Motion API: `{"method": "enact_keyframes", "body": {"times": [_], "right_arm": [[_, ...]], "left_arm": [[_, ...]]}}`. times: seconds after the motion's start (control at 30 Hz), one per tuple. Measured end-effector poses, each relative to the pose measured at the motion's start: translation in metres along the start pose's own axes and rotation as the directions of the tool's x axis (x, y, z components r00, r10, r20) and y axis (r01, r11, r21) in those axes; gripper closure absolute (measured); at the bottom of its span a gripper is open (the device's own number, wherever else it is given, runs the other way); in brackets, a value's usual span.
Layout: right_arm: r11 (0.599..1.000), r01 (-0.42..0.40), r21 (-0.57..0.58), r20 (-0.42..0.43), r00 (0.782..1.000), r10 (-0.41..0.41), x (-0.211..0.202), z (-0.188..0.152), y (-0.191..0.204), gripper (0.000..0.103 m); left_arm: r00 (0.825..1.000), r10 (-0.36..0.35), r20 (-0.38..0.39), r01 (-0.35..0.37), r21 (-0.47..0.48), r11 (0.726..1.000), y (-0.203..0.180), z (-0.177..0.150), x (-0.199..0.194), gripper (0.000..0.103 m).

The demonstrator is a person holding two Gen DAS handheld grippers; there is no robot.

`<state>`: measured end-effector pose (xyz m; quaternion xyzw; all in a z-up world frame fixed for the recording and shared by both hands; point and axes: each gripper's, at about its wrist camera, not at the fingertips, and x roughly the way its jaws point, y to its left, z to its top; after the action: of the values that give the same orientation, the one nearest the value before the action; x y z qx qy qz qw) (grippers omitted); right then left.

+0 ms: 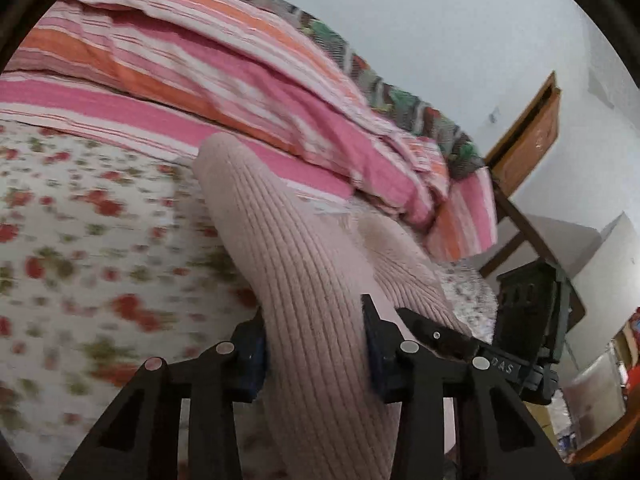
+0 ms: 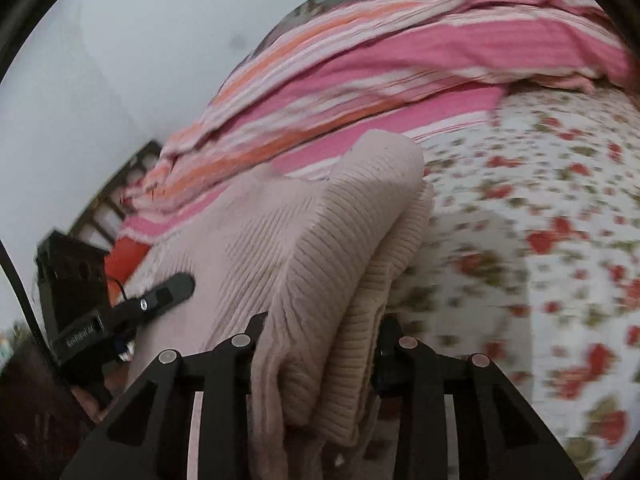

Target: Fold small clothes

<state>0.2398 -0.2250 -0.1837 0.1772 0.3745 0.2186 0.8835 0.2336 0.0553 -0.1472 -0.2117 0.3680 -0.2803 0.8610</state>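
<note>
A pale pink ribbed knit garment [image 1: 304, 248] hangs between both grippers above a floral bedsheet [image 1: 80, 240]. My left gripper [image 1: 314, 344] is shut on a thick fold of the knit. My right gripper [image 2: 320, 344] is shut on a bunched, doubled edge of the same garment [image 2: 320, 232]. In the left wrist view the right gripper [image 1: 520, 344] shows at the right, beside the cloth. In the right wrist view the left gripper [image 2: 160, 296] shows at the left against the knit. Both views are motion-blurred.
A pink and orange striped blanket [image 1: 224, 80] lies heaped at the back of the bed, also in the right wrist view [image 2: 380, 68]. A wooden bed frame [image 1: 528, 148] and white wall stand beyond. Floral sheet [image 2: 540, 220] spreads to the right.
</note>
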Motion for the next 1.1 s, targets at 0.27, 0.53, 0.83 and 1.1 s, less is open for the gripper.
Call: {"method": "enact_keyframes", "body": {"times": [0.27,0.53,0.83,1.1], "right_arm": [[0.958,0.195,-0.212,0.09,0.98,-0.18,-0.014,-0.009,0.031,0.049],[0.922,0.297,-0.248,0.123,0.954,-0.274,0.0,0.003,0.038,0.09],[0.9,0.379,-0.213,0.075,0.925,-0.372,0.015,-0.005,0.008,0.093],[0.948,0.265,-0.174,0.169,0.957,-0.236,-0.027,0.013,0.027,0.07]], "left_arm": [[0.986,0.164,0.011,-0.165,0.107,0.981,0.004,0.0,-0.006,0.036],[0.975,0.214,0.056,-0.219,0.121,0.968,0.005,0.005,-0.005,0.032],[0.973,0.226,0.054,-0.231,0.157,0.96,-0.002,0.001,0.0,0.028],[0.967,0.251,0.038,-0.254,0.096,0.963,0.006,0.008,0.005,0.028]]}}
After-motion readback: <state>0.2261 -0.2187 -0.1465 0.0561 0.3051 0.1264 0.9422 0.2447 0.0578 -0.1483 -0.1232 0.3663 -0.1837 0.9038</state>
